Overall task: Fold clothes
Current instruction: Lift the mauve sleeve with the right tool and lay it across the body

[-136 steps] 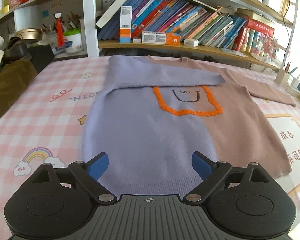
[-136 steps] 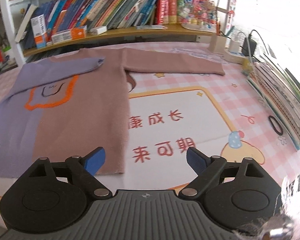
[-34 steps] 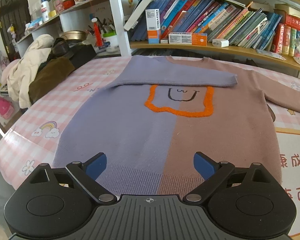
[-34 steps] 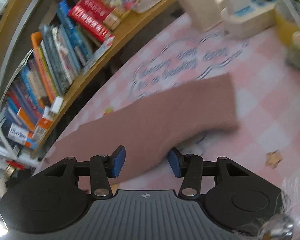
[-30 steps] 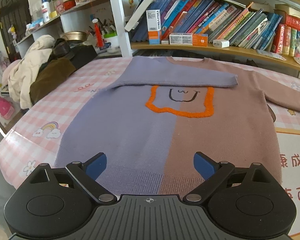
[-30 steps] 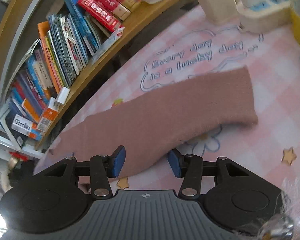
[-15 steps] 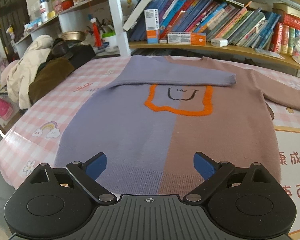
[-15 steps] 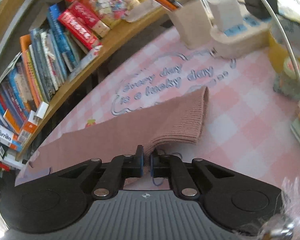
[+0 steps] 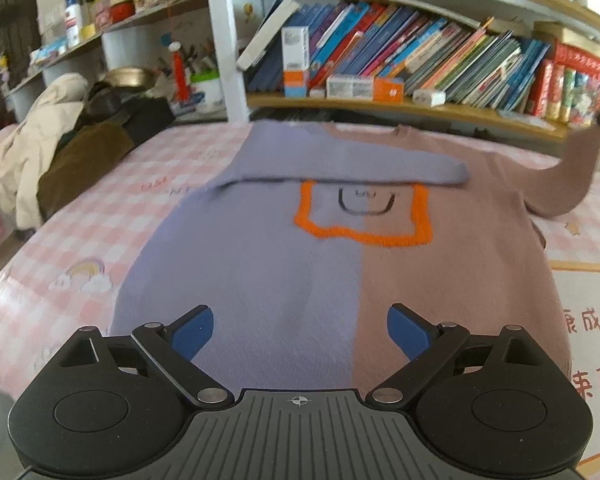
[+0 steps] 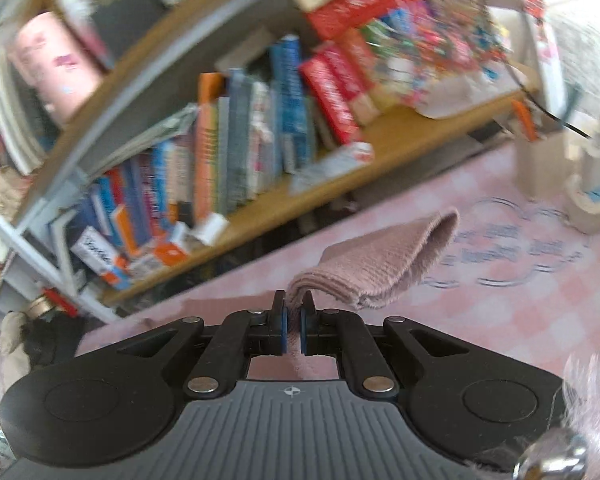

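Beneath the bookshelf [image 9: 380, 104], the sweater [image 9: 320, 248] lies flat on the checked tablecloth [image 9: 80, 236]; my right gripper [image 10: 293, 328], clamped on the brown sleeve [image 10: 380, 268], should carry it across the chest, while my left gripper [image 9: 300, 328] hangs wide open, empty, over the hem.

- A table under a pink checked cloth [image 9: 100, 216] carries everything here, with a rainbow print and lettering on the cloth.
- The two-tone sweater [image 9: 300, 264] lies flat across the middle, purple sleeve folded over the chest.
- A heap of clothes [image 9: 60, 152] sits at the left edge.
- Over on the right wrist view, beige holders [image 10: 588, 184] stand at the far right corner.
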`<action>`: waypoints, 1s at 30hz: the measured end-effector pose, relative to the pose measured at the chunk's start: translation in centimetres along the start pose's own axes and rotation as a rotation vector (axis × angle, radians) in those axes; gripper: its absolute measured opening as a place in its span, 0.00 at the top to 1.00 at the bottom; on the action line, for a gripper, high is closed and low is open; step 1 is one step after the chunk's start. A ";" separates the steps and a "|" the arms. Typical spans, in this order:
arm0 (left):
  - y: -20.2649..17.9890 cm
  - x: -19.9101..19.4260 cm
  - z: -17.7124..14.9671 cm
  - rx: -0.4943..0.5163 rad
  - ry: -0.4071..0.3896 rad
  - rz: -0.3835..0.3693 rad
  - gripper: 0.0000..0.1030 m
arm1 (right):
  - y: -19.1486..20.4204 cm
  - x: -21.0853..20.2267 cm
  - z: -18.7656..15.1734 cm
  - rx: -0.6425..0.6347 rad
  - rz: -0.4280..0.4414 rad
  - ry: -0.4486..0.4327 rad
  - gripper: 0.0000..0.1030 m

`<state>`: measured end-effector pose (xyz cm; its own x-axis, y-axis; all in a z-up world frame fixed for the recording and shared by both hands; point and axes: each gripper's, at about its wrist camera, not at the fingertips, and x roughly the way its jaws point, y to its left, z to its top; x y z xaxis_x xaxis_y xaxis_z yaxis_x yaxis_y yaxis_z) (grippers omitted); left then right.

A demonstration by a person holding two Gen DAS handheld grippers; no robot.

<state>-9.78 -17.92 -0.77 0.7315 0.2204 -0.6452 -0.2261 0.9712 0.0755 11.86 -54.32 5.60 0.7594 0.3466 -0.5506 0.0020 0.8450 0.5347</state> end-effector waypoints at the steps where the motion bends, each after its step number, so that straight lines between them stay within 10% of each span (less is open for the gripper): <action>1: 0.5 0.0 0.2 0.007 -0.012 -0.015 0.07 | 1.2 0.0 0.0 -0.008 0.009 -0.007 0.95; 19: 12.2 1.0 2.1 0.097 -0.135 -0.106 0.07 | 22.4 8.9 -5.0 -0.219 0.025 -0.038 0.95; 30: 17.4 1.1 1.7 0.098 -0.129 -0.072 0.07 | 28.1 16.2 -12.2 -0.362 -0.042 0.092 0.95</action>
<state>-11.82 -0.62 1.08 0.8215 0.1540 -0.5491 -0.1114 0.9876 0.1104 16.30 -19.98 3.92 0.7021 0.3301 -0.6309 -0.2109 0.9427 0.2585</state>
